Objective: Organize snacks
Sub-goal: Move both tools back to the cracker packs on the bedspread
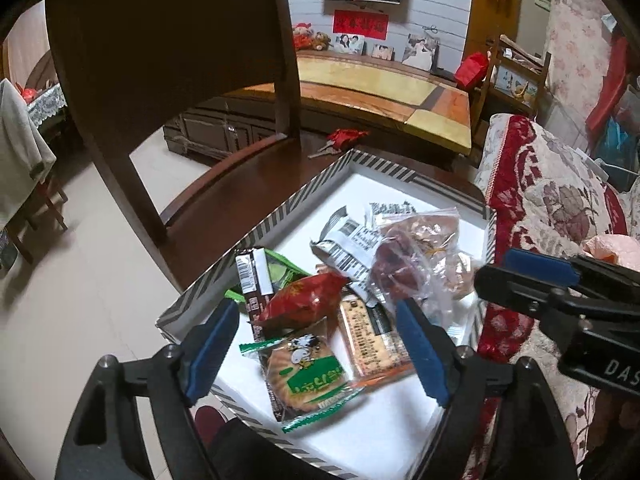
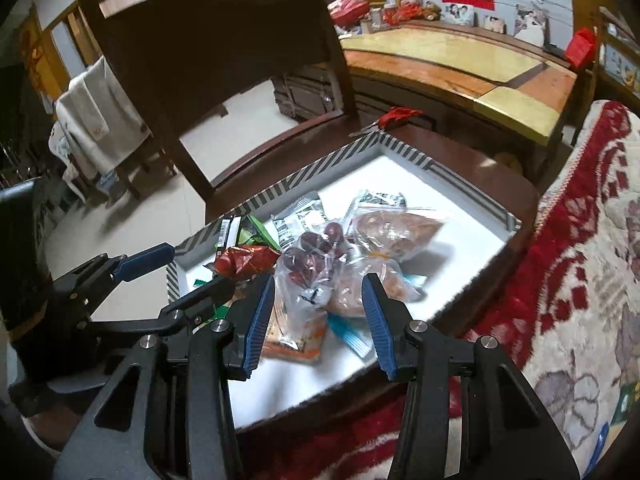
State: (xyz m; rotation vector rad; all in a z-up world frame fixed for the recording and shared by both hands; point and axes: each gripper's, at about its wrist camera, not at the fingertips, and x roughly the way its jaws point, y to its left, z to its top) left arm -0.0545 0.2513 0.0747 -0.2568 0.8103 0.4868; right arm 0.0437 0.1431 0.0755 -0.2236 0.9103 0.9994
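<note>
A white tray with a striped rim (image 1: pixel 280 216) (image 2: pixel 280 188) sits on a dark wooden chair seat and holds several snacks. Among them are a green cookie pack (image 1: pixel 308 376), a red packet (image 1: pixel 308 300) (image 2: pixel 246 262), an orange-edged pack (image 1: pixel 372 340), a black-and-white wrapper (image 1: pixel 348 240) and clear bags of dark and brown sweets (image 1: pixel 412 256) (image 2: pixel 320 264). My left gripper (image 1: pixel 316 344) is open and empty, hovering over the cookie pack and red packet. My right gripper (image 2: pixel 320 308) is open and empty over the clear bags; it also shows at the right of the left wrist view (image 1: pixel 520 276).
The wooden chair back (image 1: pixel 168 40) (image 2: pixel 216 40) rises behind the tray. A red floral blanket (image 1: pixel 540 200) (image 2: pixel 580 260) borders the tray on the right. A small red object (image 1: pixel 344 138) lies on the seat beyond the tray. A low wooden table (image 1: pixel 400 92) stands further back.
</note>
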